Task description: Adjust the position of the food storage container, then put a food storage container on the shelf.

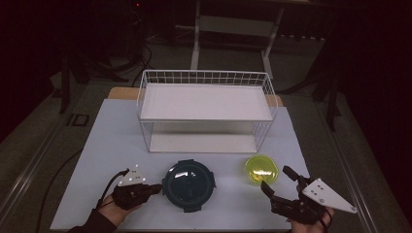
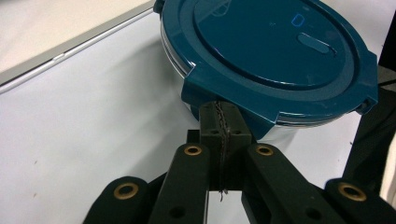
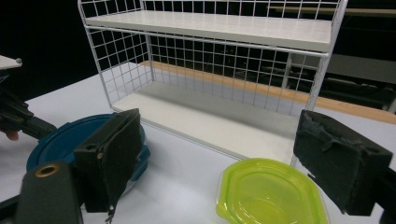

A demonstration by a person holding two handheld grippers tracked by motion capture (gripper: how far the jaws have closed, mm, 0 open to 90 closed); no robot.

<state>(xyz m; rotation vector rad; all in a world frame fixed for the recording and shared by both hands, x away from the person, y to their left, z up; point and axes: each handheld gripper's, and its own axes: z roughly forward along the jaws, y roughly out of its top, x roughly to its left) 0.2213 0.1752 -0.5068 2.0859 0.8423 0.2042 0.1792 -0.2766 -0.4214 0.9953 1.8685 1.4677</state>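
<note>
1. High view. Nearest the camera, at the bottom edge, are the person's two hands with their grippers. The left gripper point(image 1: 154, 188) has its jaws pressed together, tips just at the left rim of the round teal lidded container point(image 1: 188, 185); nothing is between them. The right gripper point(image 1: 277, 180) has its jaws spread wide, empty, just beside and short of the yellow-green lid point(image 1: 261, 170).
2. High view, further back. Both containers sit on the white table point(image 1: 116, 145), the teal one left of centre, the yellow-green piece to its right, apart from each other. Behind them stands a white wire shelf rack point(image 1: 206, 109) with two white boards, upper and lower.
3. Left gripper view. Nearest are the gripper's black linkage arms, then the closed jaws, meeting along a ridged seam. Their tips are right at a latch tab on the teal lid's rim; contact cannot be told for sure. The lid is on, so the contents are hidden. A clear wall shows under the lid's edge.
4. Right gripper view. Nearest are the two black jaw pads, far apart. Between them lies the yellow-green lid, shallow, translucent, hollow side up, holding nothing. The teal container lies at left, partly behind the left pad. The rack stands behind.
</note>
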